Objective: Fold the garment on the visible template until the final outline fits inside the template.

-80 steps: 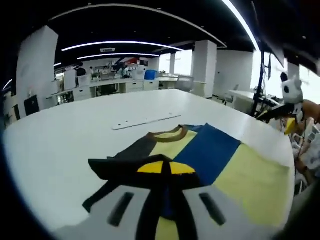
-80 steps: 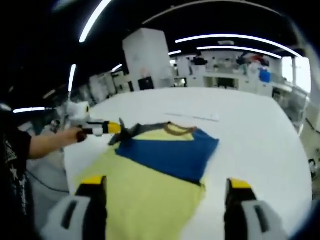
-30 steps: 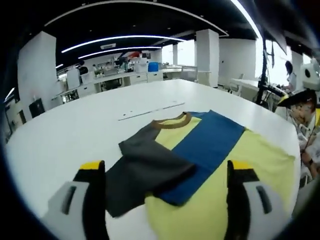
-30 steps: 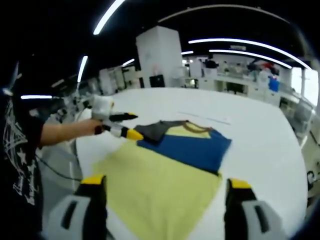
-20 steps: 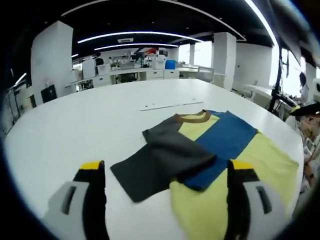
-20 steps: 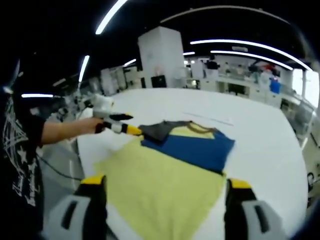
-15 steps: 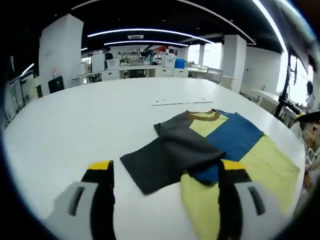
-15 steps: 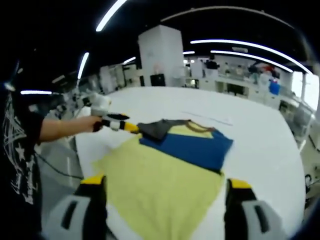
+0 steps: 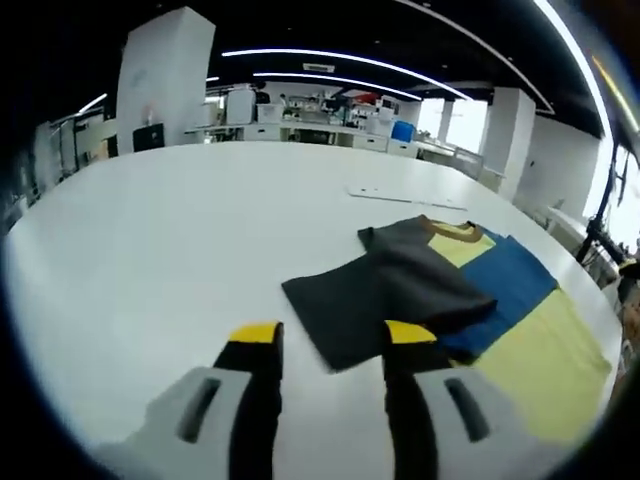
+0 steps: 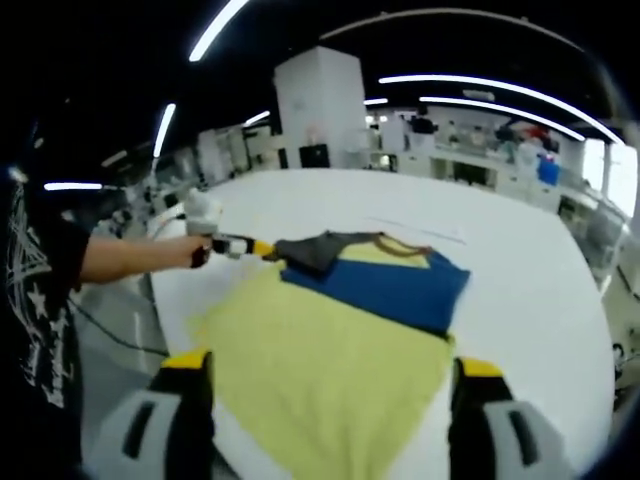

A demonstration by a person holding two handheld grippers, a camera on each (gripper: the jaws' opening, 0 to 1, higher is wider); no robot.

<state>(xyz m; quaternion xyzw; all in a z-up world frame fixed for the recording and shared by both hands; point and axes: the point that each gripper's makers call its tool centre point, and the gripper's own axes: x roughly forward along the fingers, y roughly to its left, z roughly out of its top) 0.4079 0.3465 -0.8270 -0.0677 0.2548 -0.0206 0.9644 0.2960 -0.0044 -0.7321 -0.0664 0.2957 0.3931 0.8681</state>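
My left gripper (image 9: pixel 327 337) has jaws narrowly apart near the shirt (image 9: pixel 440 295) sleeve; right gripper (image 10: pixel 330 377) jaws spread wide. Strip (image 9: pixel 405 196) lies beyond on table (image 9: pixel 150 250).

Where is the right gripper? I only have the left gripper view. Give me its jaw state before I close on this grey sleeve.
Observer: The right gripper hangs over the near hem of the yellow body, jaws wide apart, nothing between them.
Operator: Now describe my left gripper from that side.
Observer: In the right gripper view, the left gripper sits low over the white table, tips at the outer edge of the grey sleeve. I cannot tell if they touch it.
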